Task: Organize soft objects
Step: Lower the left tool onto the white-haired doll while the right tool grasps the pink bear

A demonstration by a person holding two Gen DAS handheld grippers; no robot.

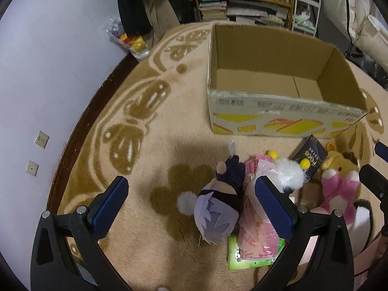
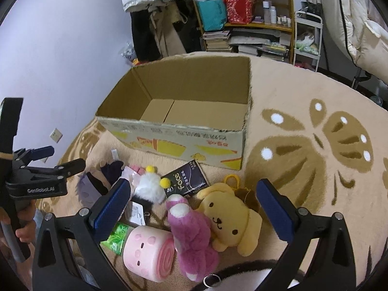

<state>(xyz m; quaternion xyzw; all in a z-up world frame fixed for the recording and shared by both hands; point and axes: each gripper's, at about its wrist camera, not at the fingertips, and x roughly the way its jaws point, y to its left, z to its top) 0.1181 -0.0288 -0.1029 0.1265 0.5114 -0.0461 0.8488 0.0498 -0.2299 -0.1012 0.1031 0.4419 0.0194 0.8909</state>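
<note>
An open cardboard box (image 1: pixel 278 118) (image 2: pixel 184 140) stands on the rug, its inside showing only bare floor. In front of it lies a heap of soft toys: a purple-haired doll (image 1: pixel 215 218) (image 2: pixel 94 184), a white fluffy plush with yellow pom-poms (image 1: pixel 288 172) (image 2: pixel 150 184), a yellow dog plush (image 2: pixel 230 218) (image 1: pixel 337 162), a magenta bear (image 2: pixel 191 232) (image 1: pixel 337 194) and a pink roll plush (image 2: pixel 150 252). My left gripper (image 1: pixel 191 206) (image 2: pixel 68 156) hangs open above the doll. My right gripper (image 2: pixel 194 209) stands open over the bear and dog, holding nothing.
A black "Face" packet (image 2: pixel 186 179) (image 1: pixel 308 157), a green packet (image 2: pixel 116 237) (image 1: pixel 242 254) and a pink wrapped pack (image 1: pixel 254 218) lie among the toys. A black-and-white furry thing with a metal ring (image 2: pixel 242 276) is at the near edge. A shelf (image 2: pixel 242 24) and wall border the rug.
</note>
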